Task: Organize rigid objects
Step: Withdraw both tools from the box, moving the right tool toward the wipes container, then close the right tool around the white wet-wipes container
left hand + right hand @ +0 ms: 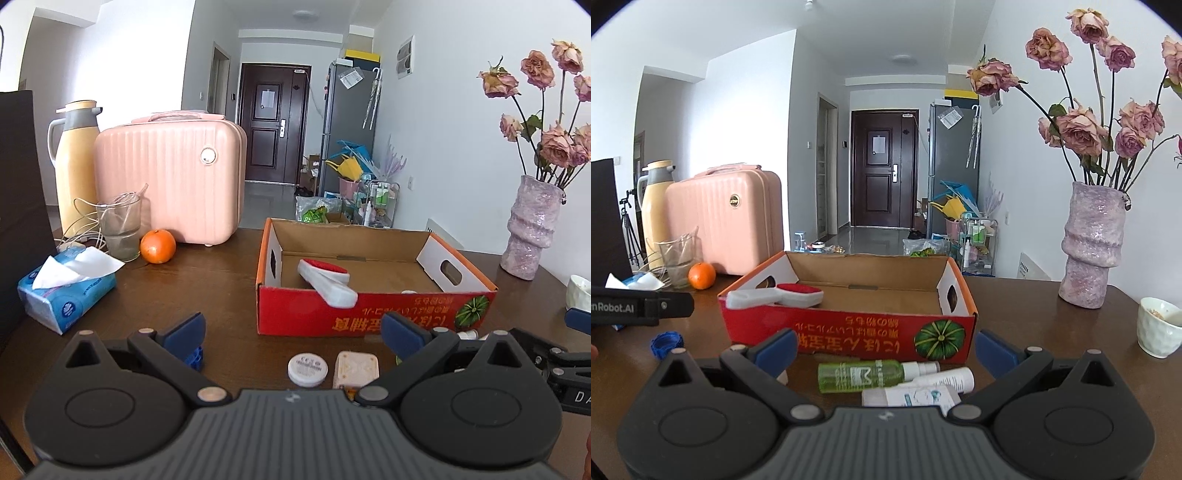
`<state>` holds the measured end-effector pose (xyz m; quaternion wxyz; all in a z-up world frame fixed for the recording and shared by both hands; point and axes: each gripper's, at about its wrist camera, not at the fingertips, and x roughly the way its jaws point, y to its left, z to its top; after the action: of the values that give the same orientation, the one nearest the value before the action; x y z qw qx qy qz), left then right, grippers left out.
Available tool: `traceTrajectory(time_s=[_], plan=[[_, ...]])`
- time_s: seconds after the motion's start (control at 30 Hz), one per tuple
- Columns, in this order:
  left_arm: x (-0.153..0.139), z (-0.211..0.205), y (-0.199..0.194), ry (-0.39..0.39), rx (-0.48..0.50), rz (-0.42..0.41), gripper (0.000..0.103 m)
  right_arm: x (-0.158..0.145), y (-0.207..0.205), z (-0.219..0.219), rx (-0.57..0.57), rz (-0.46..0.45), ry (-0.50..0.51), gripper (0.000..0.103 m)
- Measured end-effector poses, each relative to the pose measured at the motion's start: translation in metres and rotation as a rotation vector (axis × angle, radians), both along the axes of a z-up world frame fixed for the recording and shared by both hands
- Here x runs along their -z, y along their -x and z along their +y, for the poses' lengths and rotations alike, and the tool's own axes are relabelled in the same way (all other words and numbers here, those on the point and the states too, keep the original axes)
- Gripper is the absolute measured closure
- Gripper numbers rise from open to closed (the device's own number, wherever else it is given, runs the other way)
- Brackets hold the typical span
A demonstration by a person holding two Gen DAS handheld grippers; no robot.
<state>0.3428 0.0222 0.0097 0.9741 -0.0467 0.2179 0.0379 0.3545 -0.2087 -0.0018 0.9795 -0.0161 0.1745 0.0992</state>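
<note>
Spanning the lower frame, the brown table (1034, 302) is carrying the cardboard box (849, 328) at centre, where both the left gripper (291, 334) and right gripper (884, 349) are hovering wide open and empty, likely preparing to grasp the green spray bottle (860, 376) below.

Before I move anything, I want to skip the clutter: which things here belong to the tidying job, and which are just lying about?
Job: cardboard box, lint brush in it, green bottle, white tube, round white tin, beige case, blue cap.

Lying about: suitcase, thermos, orange, tissues, vase, cup.
</note>
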Motion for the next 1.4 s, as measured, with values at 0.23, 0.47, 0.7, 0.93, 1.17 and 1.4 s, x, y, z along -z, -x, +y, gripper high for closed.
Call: traceTrajectory(time_s=[0.23, 0.47, 0.7, 0.93, 1.17, 1.4], plan=[[0.006, 0.000, 0.024, 0.002, 0.019, 0.007, 0.000, 0.003, 0.020, -0.004, 0.004, 0.005, 0.001, 0.000], [0.017, -0.008, 0.038, -0.004, 0.049, 0.035, 0.000, 0.011, 0.035, -0.007, 0.003, 0.029, 0.014, 0.000], [0.027, -0.013, 0.045, -0.008, 0.076, 0.063, 0.000, 0.023, 0.041, -0.010, 0.016, 0.059, 0.024, 0.000], [0.030, -0.010, 0.040, 0.004, 0.071, 0.082, 0.000, 0.026, 0.030, -0.012, 0.019, 0.088, 0.024, 0.000], [0.032, -0.007, 0.034, 0.010, 0.054, 0.099, 0.000, 0.036, 0.003, -0.016, 0.012, 0.155, 0.081, 0.000], [0.035, -0.001, 0.028, 0.022, 0.036, 0.112, 0.000, 0.045, -0.032, -0.010, -0.005, 0.232, 0.098, 0.000]])
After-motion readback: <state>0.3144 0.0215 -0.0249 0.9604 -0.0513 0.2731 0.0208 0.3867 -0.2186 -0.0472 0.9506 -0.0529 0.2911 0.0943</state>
